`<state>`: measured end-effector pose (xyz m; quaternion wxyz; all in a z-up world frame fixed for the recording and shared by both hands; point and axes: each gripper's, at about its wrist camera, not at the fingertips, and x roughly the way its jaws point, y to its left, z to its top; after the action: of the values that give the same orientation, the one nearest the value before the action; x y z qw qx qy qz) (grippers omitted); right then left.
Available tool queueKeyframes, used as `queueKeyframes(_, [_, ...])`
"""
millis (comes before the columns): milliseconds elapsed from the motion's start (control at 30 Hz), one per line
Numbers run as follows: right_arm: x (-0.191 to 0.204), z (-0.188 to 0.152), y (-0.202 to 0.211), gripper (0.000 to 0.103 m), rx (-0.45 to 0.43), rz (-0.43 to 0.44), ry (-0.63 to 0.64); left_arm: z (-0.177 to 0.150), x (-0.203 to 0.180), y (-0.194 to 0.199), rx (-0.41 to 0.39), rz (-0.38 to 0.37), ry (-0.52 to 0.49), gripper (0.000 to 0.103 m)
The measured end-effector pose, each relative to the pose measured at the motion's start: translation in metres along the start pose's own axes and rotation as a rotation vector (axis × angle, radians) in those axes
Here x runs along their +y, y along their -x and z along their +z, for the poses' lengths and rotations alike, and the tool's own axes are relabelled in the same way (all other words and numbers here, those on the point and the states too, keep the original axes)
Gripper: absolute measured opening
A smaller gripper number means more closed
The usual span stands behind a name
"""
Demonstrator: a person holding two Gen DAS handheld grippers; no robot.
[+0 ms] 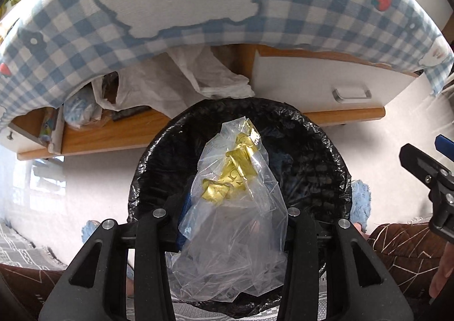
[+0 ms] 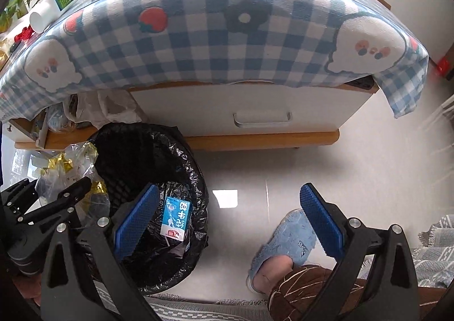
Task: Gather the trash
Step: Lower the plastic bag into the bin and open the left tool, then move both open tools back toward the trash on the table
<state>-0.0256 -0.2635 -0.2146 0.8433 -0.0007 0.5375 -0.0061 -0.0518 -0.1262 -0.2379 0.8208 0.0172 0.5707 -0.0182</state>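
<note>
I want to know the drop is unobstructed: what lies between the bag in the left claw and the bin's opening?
Nothing. In the left wrist view the clear plastic bag held by the left claw hangs directly over the black-lined bin. The right wrist view shows a blue carton already inside.

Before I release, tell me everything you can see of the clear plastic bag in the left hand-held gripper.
The clear plastic bag is thin, crinkled film, bunched between the left hand-held gripper fingers. Crumpled gold foil wrappers show through its far end. It hangs directly over the bin, which is lined with black plastic. The right wrist view shows the same bag at the bin's left rim, not yet dropped in. Whether it is tied or torn cannot be told.
</note>
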Motion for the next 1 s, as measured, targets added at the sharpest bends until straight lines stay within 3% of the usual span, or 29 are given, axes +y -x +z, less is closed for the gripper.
queueKeyframes(167, [0.003,0.001,0.0,0.095,-0.003,-0.005,0.006,0.002,-0.003,0.004,-0.019,-0.002,-0.008,0.045])
queueKeyframes(500, [0.007,0.008,0.016,0.095,-0.039,-0.02,0.002,0.008,0.006,0.021,-0.052,0.005,0.008,0.075])
queueKeyframes(833, [0.011,0.024,0.059,0.095,-0.139,-0.007,-0.016,0.022,0.024,0.076,-0.179,0.017,0.036,0.094])
queueKeyframes(1000, [0.014,0.032,0.084,0.095,-0.181,-0.001,-0.028,0.03,0.031,0.106,-0.23,0.012,0.043,0.097])
